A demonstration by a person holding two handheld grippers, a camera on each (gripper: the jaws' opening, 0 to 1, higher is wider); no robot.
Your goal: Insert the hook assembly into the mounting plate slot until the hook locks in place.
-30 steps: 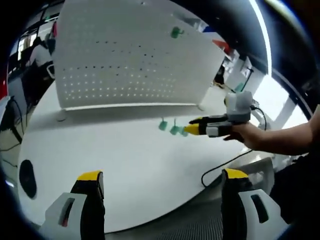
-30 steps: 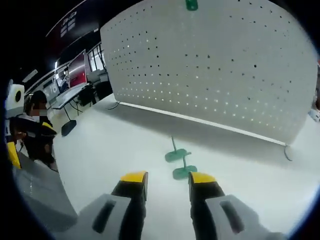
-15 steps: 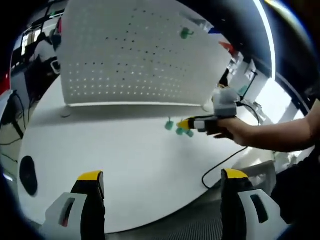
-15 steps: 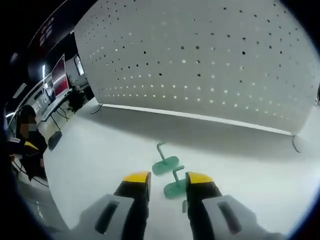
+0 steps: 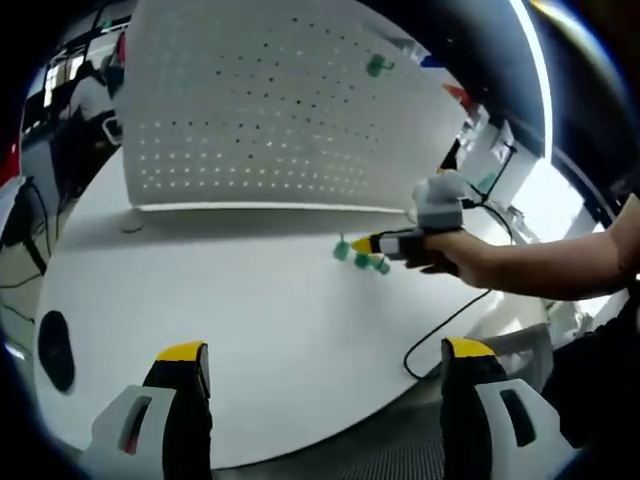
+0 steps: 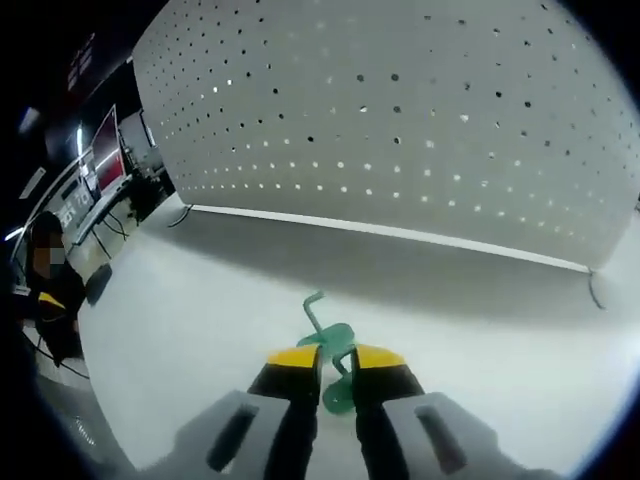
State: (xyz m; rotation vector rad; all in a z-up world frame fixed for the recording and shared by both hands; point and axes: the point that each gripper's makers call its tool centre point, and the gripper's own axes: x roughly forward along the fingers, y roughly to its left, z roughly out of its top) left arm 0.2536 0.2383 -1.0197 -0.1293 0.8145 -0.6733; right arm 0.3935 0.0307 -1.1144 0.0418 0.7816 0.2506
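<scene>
Though partly hidden, hook [image 6: 333,345] between right tool [image 6: 338,358] tips.

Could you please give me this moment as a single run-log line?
phase: grasping | right gripper: jaws closing around green hook on table | left gripper: open, idle | pegboard: one hook mounted

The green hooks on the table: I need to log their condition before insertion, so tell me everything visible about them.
The green hooks look like translucent green plastic, each a flat rounded base with a thin bent stem; one stem rises with a curled tip. They lie close together on the white table, in front of the upright pegboard. The right gripper has its jaws nearly closed around the nearer hook. In the left gripper view they show as small green pieces at that gripper's tip.
</scene>
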